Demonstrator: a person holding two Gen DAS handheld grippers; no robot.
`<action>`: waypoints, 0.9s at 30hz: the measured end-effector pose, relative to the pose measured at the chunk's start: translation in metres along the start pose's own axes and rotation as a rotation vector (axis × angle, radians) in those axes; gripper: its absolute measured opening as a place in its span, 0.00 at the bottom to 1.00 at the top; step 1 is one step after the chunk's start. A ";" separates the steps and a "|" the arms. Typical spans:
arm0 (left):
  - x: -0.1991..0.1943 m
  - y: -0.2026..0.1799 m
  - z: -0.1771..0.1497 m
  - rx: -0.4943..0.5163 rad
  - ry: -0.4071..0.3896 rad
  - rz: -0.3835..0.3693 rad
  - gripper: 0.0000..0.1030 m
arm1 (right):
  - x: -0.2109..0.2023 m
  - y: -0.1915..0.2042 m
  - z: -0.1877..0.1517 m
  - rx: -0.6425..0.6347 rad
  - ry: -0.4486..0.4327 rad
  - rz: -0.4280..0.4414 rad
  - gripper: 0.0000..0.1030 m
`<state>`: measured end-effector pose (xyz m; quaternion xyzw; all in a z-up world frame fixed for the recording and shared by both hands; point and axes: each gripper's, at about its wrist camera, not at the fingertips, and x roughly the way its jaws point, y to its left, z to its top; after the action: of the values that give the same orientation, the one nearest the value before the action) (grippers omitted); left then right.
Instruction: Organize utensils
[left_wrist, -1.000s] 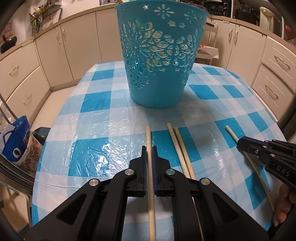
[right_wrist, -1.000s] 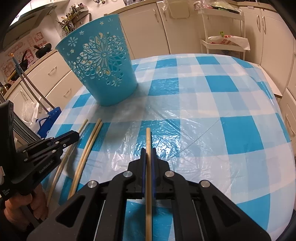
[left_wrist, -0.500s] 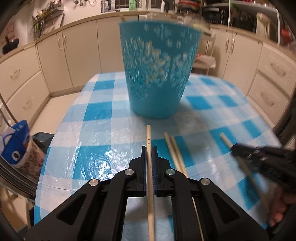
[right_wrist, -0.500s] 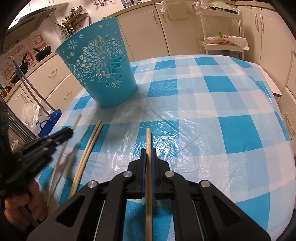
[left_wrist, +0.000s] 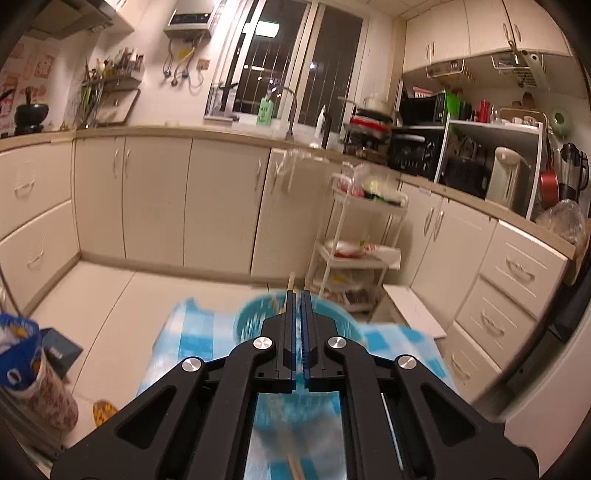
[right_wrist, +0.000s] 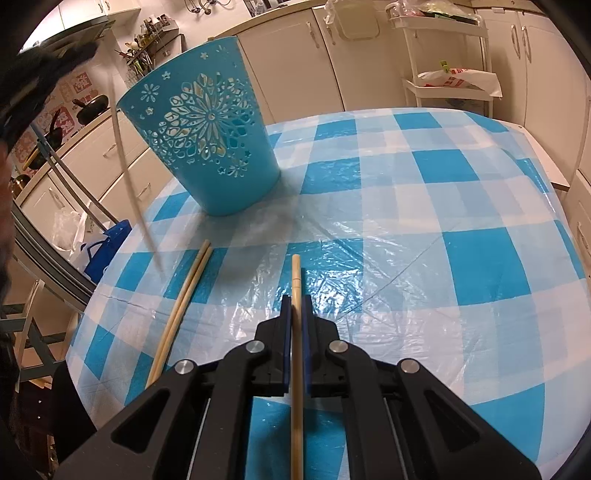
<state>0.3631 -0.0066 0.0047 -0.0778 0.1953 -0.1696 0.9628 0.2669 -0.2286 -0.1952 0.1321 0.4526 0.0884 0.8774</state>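
Chopsticks are being gripped by both claws. At far left in the right wrist view, a blurred chopstick (right_wrist: 127, 177) is being held aloft, slanting down, by the clenched left gripper (right_wrist: 44, 55), left of the blue basket (right_wrist: 207, 140). A loose pair of chopsticks (right_wrist: 181, 306) is lying on the checked tablecloth (right_wrist: 406, 221). Further right, another chopstick (right_wrist: 296, 332) is being clamped by the right gripper (right_wrist: 295, 306).

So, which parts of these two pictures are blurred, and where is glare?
Left wrist view: basket and checked cloth smeared, cabinets sharper. Right wrist view: mostly sharp, glare on the plastic cover; the raised chopstick at left is streaked.
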 end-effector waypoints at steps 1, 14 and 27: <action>0.006 -0.001 0.006 0.000 -0.008 -0.001 0.02 | 0.000 0.000 0.000 0.000 0.001 0.003 0.06; 0.047 0.085 -0.073 -0.142 0.394 0.232 0.13 | 0.001 0.004 -0.001 -0.017 0.006 0.034 0.06; 0.130 0.050 -0.137 0.020 0.586 0.372 0.37 | 0.002 0.001 0.000 -0.009 0.011 0.035 0.06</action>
<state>0.4348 -0.0182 -0.1764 0.0205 0.4728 -0.0084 0.8809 0.2681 -0.2265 -0.1965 0.1356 0.4546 0.1063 0.8739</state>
